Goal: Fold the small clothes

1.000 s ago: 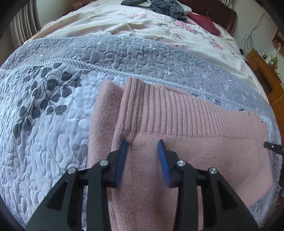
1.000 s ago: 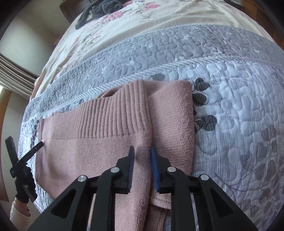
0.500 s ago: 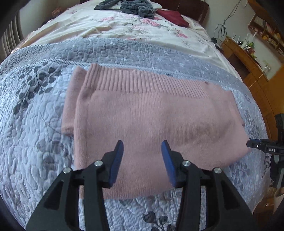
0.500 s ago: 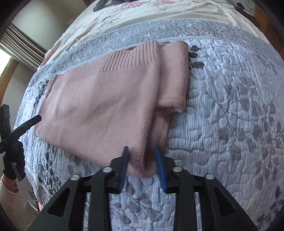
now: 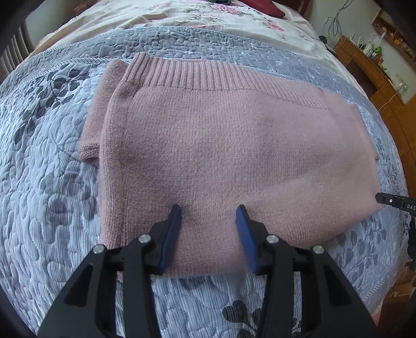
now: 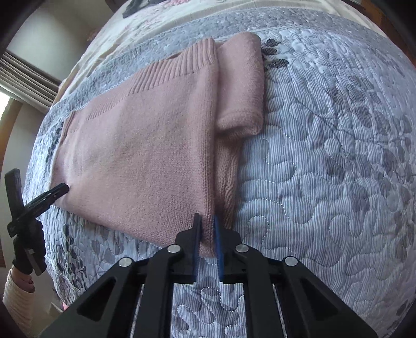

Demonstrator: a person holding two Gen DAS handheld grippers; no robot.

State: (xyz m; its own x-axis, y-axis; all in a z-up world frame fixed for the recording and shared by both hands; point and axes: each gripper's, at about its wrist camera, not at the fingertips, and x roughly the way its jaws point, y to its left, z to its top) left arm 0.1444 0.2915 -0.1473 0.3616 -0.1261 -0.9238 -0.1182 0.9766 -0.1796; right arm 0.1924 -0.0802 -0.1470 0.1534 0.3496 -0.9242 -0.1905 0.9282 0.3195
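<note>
A pink knit sweater (image 5: 234, 145) lies folded flat on the grey leaf-patterned quilt (image 5: 44, 197), ribbed hem on the far side and a sleeve tucked along one end. My left gripper (image 5: 209, 212) is open just above the sweater's near edge, and its blue pads hold nothing. In the right wrist view, my right gripper (image 6: 206, 218) is shut on the near corner of the sweater (image 6: 145, 145), right by the folded sleeve (image 6: 241, 85). The other gripper's tip (image 5: 390, 201) shows at the sweater's right end, and a gloved hand (image 6: 28, 247) holds a gripper at the left.
A cream floral bedspread (image 5: 161, 18) covers the far half of the bed, with dark clothes (image 6: 135, 7) at its far end. A wooden cabinet (image 5: 374, 67) stands beside the bed. A curtained window (image 6: 23, 78) is at the left.
Both grippers drew back from the ribbed hem to the sweater's near edge. The right gripper closed on the near corner. The left one stayed open.
</note>
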